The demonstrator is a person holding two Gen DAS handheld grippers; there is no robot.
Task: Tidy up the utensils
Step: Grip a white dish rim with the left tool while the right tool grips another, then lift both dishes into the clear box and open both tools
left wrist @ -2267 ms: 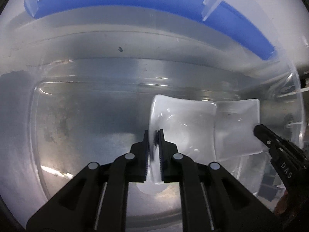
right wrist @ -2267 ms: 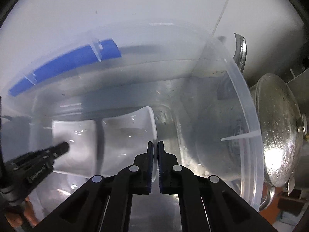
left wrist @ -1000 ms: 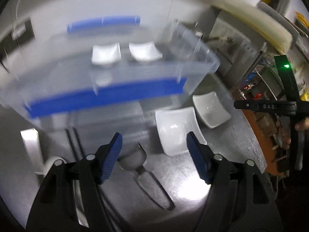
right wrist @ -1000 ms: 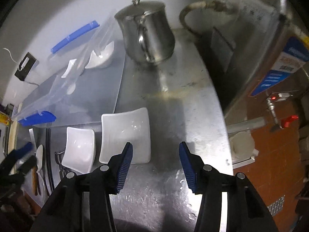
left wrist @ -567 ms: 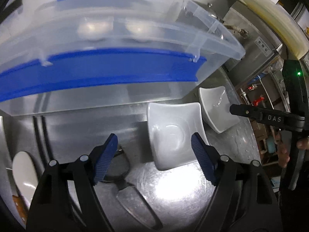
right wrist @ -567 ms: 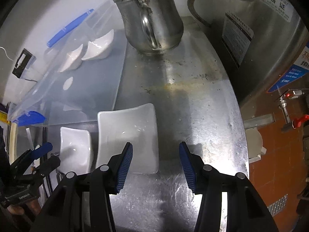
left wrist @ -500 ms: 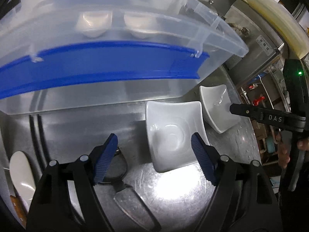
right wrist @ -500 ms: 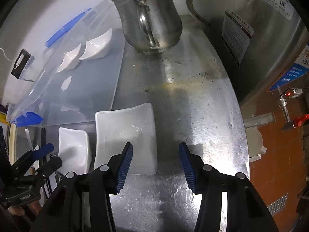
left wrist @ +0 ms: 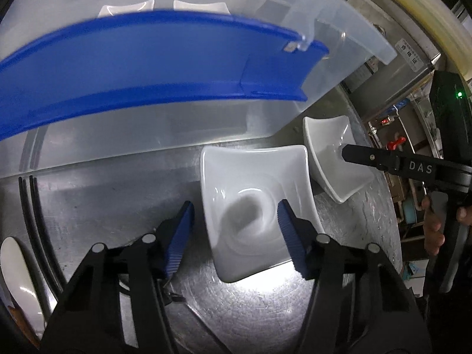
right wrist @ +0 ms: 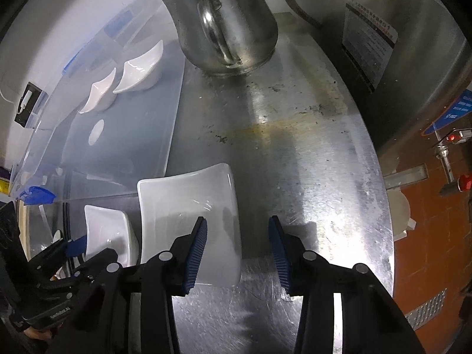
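Tools (left wrist: 236,236) (right wrist: 237,253) hover; four white dishes (right wrist: 188,221), two binned.

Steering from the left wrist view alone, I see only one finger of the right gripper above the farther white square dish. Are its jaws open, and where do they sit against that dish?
Observer: The right gripper is open, its jaws just closing. They straddle the right edge of the white square dish, and neither pad presses on it.
Operator: Does anything stand beyond that dish?
Observer: Yes, a dented stainless-steel kettle stands further back on the steel table, apart from the dish.
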